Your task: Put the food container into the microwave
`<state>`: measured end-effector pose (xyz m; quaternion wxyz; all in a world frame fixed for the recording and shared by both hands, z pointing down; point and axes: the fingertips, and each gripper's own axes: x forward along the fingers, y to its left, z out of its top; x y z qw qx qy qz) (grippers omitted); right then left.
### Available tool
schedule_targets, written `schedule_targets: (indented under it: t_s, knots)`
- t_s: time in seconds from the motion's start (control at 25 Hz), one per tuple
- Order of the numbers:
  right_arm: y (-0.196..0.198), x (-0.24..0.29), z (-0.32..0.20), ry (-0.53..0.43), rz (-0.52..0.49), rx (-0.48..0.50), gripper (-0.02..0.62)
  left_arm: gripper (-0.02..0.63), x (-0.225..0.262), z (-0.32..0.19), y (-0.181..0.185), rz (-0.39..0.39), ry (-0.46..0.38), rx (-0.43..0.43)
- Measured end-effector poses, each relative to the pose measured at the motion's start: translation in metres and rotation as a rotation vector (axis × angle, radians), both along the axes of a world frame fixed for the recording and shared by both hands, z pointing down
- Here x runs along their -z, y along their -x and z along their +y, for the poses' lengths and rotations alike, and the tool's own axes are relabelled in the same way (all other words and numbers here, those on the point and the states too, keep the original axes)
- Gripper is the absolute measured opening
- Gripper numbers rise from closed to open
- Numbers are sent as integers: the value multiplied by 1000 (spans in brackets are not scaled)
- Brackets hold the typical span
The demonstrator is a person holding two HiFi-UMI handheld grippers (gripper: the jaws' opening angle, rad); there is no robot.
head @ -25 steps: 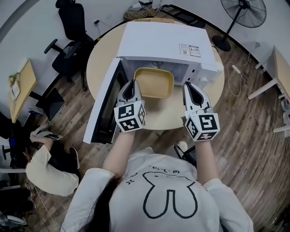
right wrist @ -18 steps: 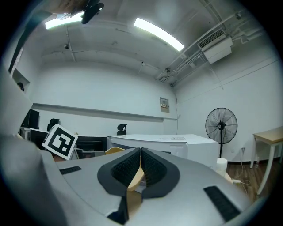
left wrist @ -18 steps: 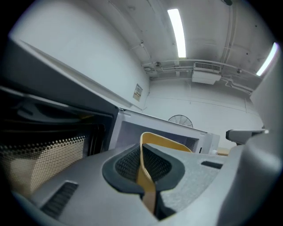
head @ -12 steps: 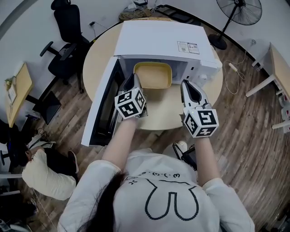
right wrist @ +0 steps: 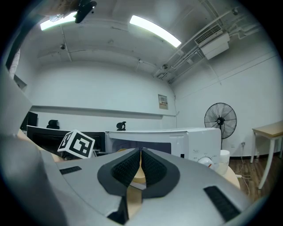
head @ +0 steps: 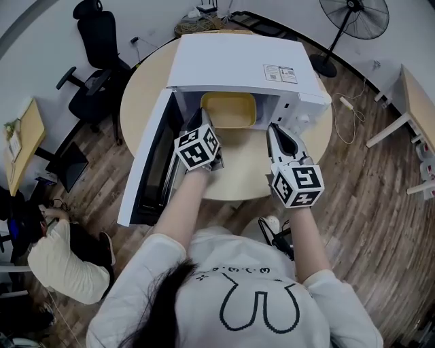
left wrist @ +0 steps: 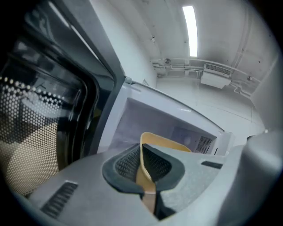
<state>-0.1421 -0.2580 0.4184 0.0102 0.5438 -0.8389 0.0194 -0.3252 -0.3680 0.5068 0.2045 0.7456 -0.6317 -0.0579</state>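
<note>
A white microwave point(head: 238, 64) stands on the round table point(head: 245, 170) with its door point(head: 146, 170) swung open to the left. The yellow food container point(head: 229, 110) lies partly inside the cavity, its near edge still at the opening. My left gripper point(head: 204, 124) is shut on the container's left rim; in the left gripper view the pads point(left wrist: 126, 163) pinch the thin yellow rim point(left wrist: 143, 154), with the cavity behind. My right gripper point(head: 275, 129) hovers over the table before the microwave's control side, apart from the container, jaws shut with nothing between them point(right wrist: 140, 154).
A standing fan point(head: 360, 17) is on the floor behind the table at the right. Black office chairs point(head: 95, 41) stand at the left. A person point(head: 61, 262) sits low at the left. Wooden desks are at the far right point(head: 414, 102) and left point(head: 17, 136).
My left gripper has pushed the yellow container forward, deeper into the microwave opening. The right gripper has stayed nearly where it was.
</note>
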Motion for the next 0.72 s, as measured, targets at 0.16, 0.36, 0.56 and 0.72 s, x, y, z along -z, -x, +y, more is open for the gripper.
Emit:
schedule_targets:
  t_s: [0.16, 0.36, 0.56, 0.72]
  knots:
    - [-3, -7, 0, -2, -1, 2, 32, 20, -11, -14, -3, 28, 23, 18]
    - [-7, -14, -1, -7, -5, 1, 32, 20, -21, -29, -9, 52, 50, 28]
    - [-14, -18, -3, -8, -6, -11, 32, 21, -35, -42, -11, 59, 87, 47]
    - [-16, -17, -6, -12, 11, -7, 32, 21, -38, -55, -14, 62, 89, 50]
